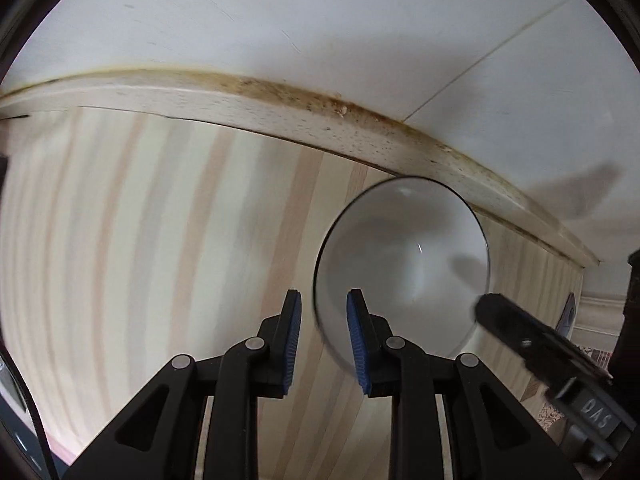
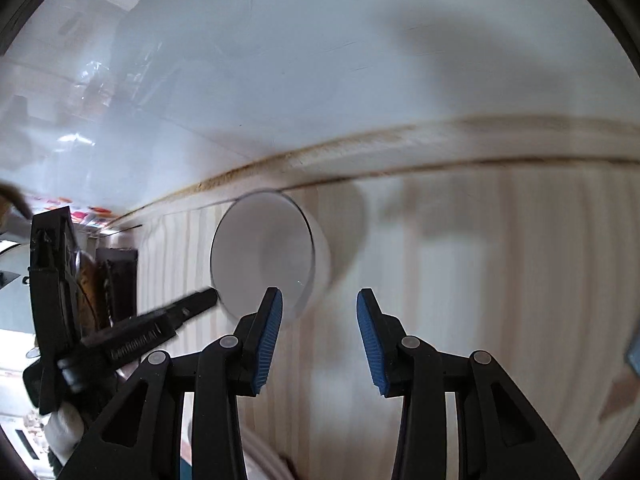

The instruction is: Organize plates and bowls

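A white bowl (image 1: 404,264) sits on the striped wooden counter (image 1: 160,240) near the back ledge. My left gripper (image 1: 323,308) straddles the bowl's near-left rim with a gap between the blue pads; contact is blurred. In the right wrist view the same bowl (image 2: 264,256) lies ahead and left. My right gripper (image 2: 319,312) is open and empty, its left pad just in front of the bowl. Each gripper shows in the other's view: the right one (image 1: 520,340), the left one (image 2: 160,320) at the bowl's rim.
A stained pale wooden ledge (image 1: 280,116) runs along the back of the counter below a white wall (image 1: 320,20). In the right wrist view dark objects (image 2: 116,280) stand at the counter's left end.
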Available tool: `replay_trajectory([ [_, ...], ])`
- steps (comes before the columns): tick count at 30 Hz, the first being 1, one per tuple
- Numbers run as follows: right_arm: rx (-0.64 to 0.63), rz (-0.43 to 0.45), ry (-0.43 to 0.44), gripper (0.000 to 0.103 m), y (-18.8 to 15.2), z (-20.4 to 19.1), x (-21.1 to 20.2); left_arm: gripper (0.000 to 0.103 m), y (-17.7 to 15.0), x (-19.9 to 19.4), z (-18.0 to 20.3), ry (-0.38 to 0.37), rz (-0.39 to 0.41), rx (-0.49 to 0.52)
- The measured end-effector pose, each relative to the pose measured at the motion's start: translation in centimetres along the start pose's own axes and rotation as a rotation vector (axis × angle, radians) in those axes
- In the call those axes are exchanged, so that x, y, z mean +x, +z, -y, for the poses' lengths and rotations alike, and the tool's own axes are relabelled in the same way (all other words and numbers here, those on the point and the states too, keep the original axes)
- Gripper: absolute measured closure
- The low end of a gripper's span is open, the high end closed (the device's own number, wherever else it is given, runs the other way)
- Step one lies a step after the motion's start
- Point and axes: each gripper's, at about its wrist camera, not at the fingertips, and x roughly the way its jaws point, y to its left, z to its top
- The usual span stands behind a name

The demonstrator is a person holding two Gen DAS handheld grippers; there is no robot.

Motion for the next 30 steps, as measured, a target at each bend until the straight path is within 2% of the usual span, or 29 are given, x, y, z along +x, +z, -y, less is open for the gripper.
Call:
replay_trajectory([
  [2, 0.008, -0.033, -0.004, 0.064, 0.8, 0.1, 2.1, 0.084, 0.2, 0.6, 0.2, 0.002, 0.015, 0.012],
  [4, 0.003, -0.052, -0.013, 0.081, 0.8, -0.1, 3.6, 0.085, 0.1, 0.7, 0.4, 0.019, 0.030, 0.023],
  [5, 0.000, -0.052, -0.031, 0.085, 0.9, -0.1, 4.1, 0.085, 0.0, 0.6, 0.6, 0.024, 0.036, 0.028],
  [7, -0.019, -0.040, -0.047, 0.089, 0.9, -0.1, 4.5, 0.085, -0.3, 0.5, 0.8, 0.029, 0.047, 0.036],
  [16, -0.044, -0.023, -0.077, 0.090, -1.1, -0.3, 3.3, 0.085, -2.9, -2.1, 3.9, 0.042, 0.102, 0.127],
  [25, -0.036, 0.059, -0.095, 0.090, -5.9, -0.2, -4.0, 0.085, -8.0, -6.6, 6.8, -0.012, 0.133, 0.240],
  [30, -0.025, 0.098, -0.113, 0.090, -9.9, 0.2, -8.2, 0.085, -12.0, -8.8, 8.3, -0.027, 0.139, 0.310],
])
